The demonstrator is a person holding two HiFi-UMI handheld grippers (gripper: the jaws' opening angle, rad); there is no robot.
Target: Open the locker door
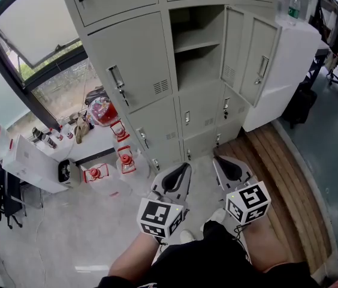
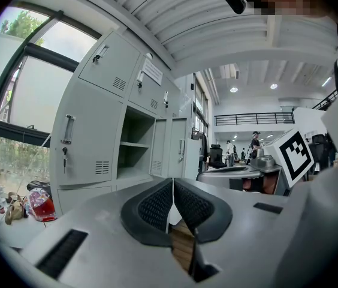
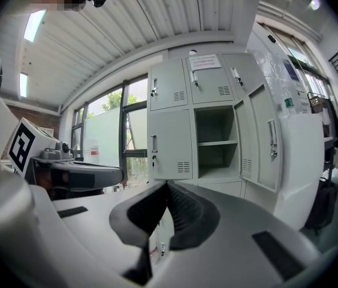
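Observation:
The grey locker bank (image 1: 139, 71) stands ahead of me. Its middle compartment (image 1: 196, 47) is open and shows one shelf, with the door (image 1: 250, 53) swung out to the right. Both grippers hang low in front of the lockers, well apart from them. My left gripper (image 1: 181, 171) is shut with nothing between its pads, and my right gripper (image 1: 222, 161) beside it is shut and empty too. In the left gripper view the shut gripper (image 2: 172, 183) points at the open compartment (image 2: 136, 146). The right gripper (image 3: 168, 186) faces the open compartment (image 3: 216, 143) and its door (image 3: 268, 140).
Red containers and a bag (image 1: 106, 113) sit on the floor left of the lockers, by a low white table (image 1: 34, 161). A white cabinet (image 1: 289, 65) with a water bottle (image 1: 293, 8) stands right of the open door. Wooden planks (image 1: 283, 179) lie at the right.

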